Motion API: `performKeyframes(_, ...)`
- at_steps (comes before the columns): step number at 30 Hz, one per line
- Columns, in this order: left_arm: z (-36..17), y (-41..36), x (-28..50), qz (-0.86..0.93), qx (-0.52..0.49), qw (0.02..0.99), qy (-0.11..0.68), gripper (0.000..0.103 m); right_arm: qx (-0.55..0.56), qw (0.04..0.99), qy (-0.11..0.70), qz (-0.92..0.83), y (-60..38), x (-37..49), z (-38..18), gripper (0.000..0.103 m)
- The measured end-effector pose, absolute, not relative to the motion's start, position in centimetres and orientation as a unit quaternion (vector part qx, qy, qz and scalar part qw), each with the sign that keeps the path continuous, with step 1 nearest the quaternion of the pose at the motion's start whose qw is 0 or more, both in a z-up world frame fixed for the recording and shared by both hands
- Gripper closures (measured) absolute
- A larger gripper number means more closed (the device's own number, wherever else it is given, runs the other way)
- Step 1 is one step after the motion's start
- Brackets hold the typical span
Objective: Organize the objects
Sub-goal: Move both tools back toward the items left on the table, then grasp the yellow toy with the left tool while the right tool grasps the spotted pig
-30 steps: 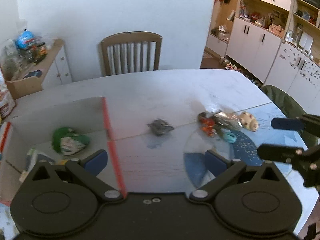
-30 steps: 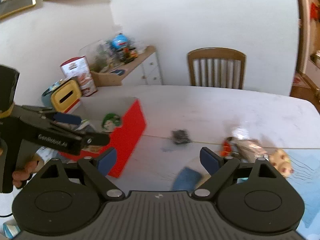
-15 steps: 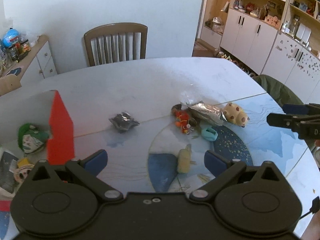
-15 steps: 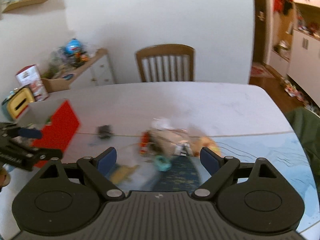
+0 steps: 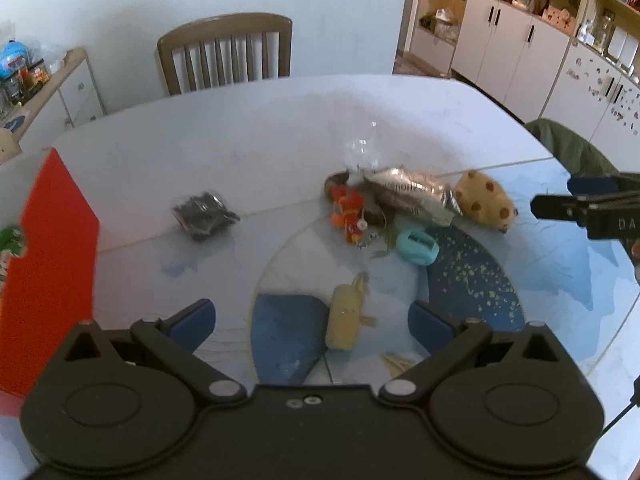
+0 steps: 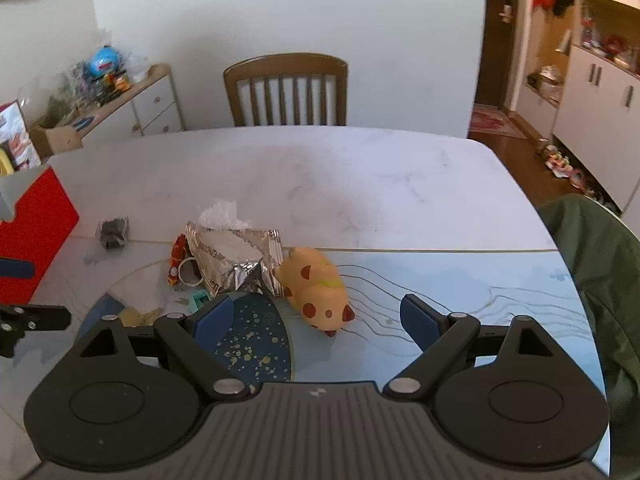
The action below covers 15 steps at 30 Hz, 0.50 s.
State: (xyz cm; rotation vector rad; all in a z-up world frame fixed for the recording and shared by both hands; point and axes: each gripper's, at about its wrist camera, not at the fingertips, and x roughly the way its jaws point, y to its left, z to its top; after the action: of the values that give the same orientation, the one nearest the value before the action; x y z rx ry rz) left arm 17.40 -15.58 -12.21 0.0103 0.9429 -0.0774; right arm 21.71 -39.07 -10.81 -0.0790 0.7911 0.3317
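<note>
1. Your left gripper (image 5: 312, 316) is wide open and empty above the small yellow toy (image 5: 345, 322).
2. Your right gripper (image 6: 316, 316) gapes empty over the spotted toy (image 6: 316, 288), which lies beside the foil packet (image 6: 232, 258).

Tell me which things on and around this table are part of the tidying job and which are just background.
Part of the job:
spotted yellow toy
silver foil packet
small yellow toy
teal piece
orange-red figure
dark wrapped piece
red box

Just lying about:
wooden chair
sideboard clutter
white cupboards
green garment
</note>
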Motion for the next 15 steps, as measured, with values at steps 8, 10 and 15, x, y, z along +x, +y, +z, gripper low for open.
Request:
performKeyframes(8,-14.2,-17.5,18.6,-0.034,0.030,0.887,0.460,0.001,-0.052,0.893,0.408,0.181,-39.2,25.0,-13.1,0.012)
performKeyframes(10,-14.8,-17.9,18.9,-0.034,0.037,0.885,0.463,0.003,-0.060,0.889,0.414,0.184,-38.9,25.8,-13.8,0.012)
performKeyframes(15,-16.1,-18.2,19.7,-0.032,0.041,0.876,0.480,0.019,-0.064,0.881,0.430,0.187,-38.8,27.7,-15.4,0.013)
